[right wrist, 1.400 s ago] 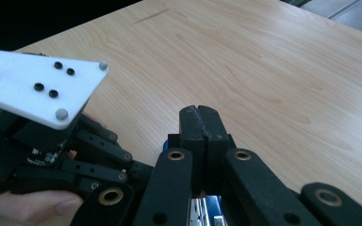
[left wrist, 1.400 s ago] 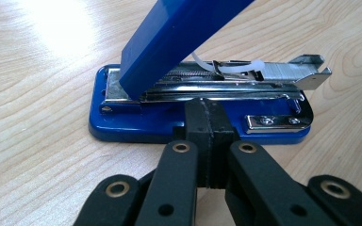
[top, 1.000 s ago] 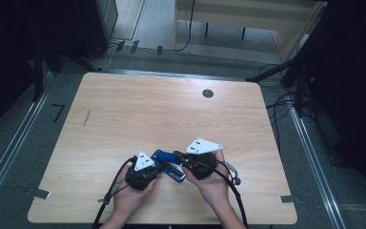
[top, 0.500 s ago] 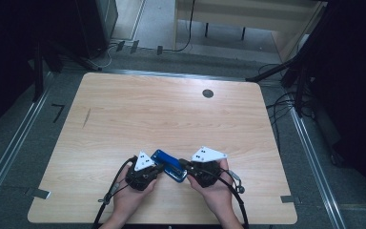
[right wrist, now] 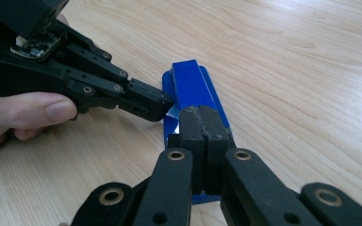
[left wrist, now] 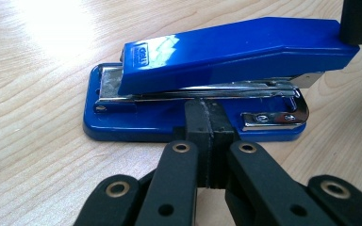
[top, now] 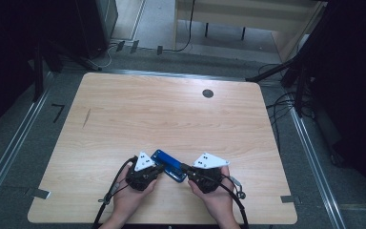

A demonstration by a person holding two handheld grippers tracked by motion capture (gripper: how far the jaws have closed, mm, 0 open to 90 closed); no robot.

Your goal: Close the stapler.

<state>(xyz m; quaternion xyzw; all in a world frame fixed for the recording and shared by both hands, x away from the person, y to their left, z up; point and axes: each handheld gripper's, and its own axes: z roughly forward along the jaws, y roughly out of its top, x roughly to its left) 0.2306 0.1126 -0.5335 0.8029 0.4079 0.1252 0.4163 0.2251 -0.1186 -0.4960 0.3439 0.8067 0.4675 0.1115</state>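
The left gripper [left wrist: 205,127] has its jaws pressed together with nothing between them; in its own view the closed tip meets the long side of the blue stapler [left wrist: 217,80], at the seam between the metal magazine and the base. In the right gripper view this same gripper [right wrist: 158,107] comes in from about 9 o'clock, carried by a hand [right wrist: 23,115], and its tip touches the stapler's side.

The right gripper [right wrist: 202,123] is likewise pressed together and pinches nothing. Its closed tip lies on top of the stapler [right wrist: 191,87], over the end nearest that camera, with the stapler's top arm running away toward 12 o'clock.

In the high view the stapler [top: 168,165] lies flat on the wooden table [top: 171,114], near the table's 6 o'clock edge, between the two grippers. The left gripper [top: 156,168] is at the stapler's 9 o'clock and the right gripper [top: 185,168] at its 3 o'clock. A small dark round hole [top: 208,93] sits in the tabletop toward 1 o'clock, well apart from the stapler.
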